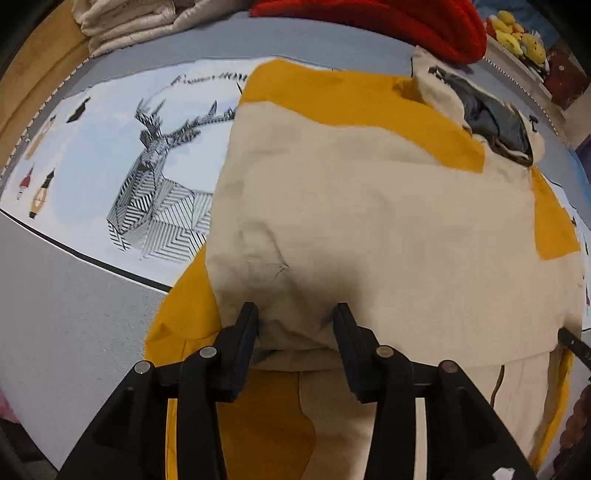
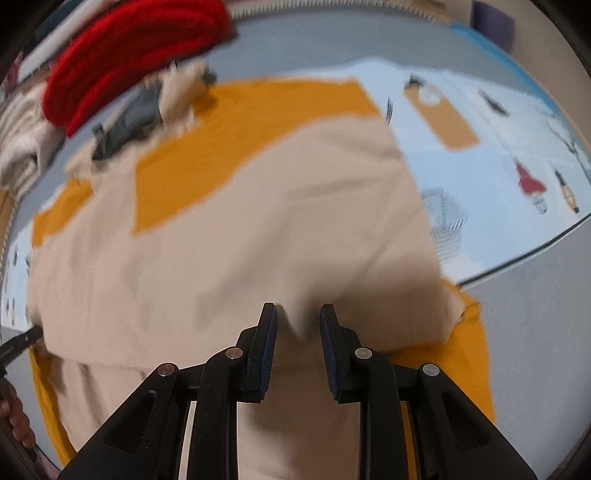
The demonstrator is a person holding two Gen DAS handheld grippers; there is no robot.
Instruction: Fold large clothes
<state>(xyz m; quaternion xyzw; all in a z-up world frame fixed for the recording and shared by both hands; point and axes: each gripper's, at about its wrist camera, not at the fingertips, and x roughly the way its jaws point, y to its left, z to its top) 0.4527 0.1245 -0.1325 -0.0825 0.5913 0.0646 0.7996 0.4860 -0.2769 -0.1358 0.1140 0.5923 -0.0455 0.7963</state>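
Fabric of the beige-and-mustard garment (image 1: 369, 206) lies spread over the printed sheet (image 1: 110, 155) on the bed, its near hem doubled back toward the far edge, probably to halve its length. The left gripper (image 1: 295, 317) stands part open astride a bunched ridge of that hem; whether its pads press the cloth cannot be told. The right gripper (image 2: 298, 317) is narrower, with a beige peak between its fingers, seemingly pinched. Motion blur smears the right view. A red knit (image 1: 388, 22) and cream bedding (image 1: 122, 26) at the far edge are cut off.
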